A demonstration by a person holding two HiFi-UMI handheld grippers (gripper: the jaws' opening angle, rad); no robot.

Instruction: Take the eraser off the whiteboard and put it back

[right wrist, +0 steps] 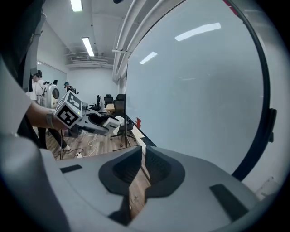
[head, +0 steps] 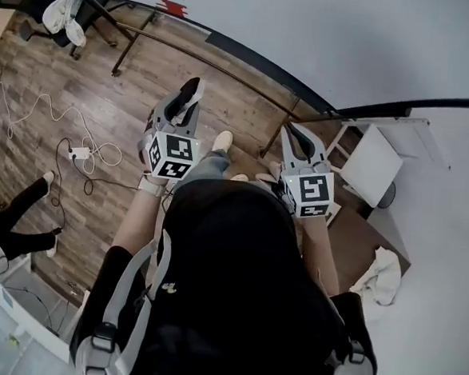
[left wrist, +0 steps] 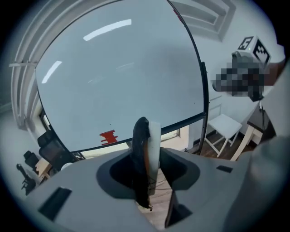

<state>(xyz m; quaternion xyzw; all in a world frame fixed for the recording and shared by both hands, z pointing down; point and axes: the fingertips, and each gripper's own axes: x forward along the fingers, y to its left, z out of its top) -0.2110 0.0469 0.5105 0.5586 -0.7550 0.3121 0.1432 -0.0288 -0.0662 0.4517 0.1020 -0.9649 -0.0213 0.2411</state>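
The eraser (left wrist: 146, 154) sits clamped in the left tongs (left wrist: 149, 179), off the whiteboard (left wrist: 122, 72) and in the air in front of its lower frame. In the left gripper view it stands on edge, a thin slab whose narrow side faces the camera. Its dark felt face is turned left and its white back right, one against each jaw. Its long axis runs out along the jaws, so its far end rises past their tips.

In the head view the eraser (head: 195, 92) juts out beyond the left tongs (head: 184, 111), aimed up and slightly right toward the whiteboard's (head: 373, 40) dark bottom edge, above the wood floor (head: 82, 76).

The right tongs (right wrist: 141, 167) are drawn together — only a sliver of floor shows between the jaws, and nothing is in them. In the head view the right tongs (head: 298, 143) are beside the left, held apart from it, pointing at the same frame. A white chair (head: 372, 164) stands just right of them, and white cables (head: 85, 152) trail across the floor at the left.
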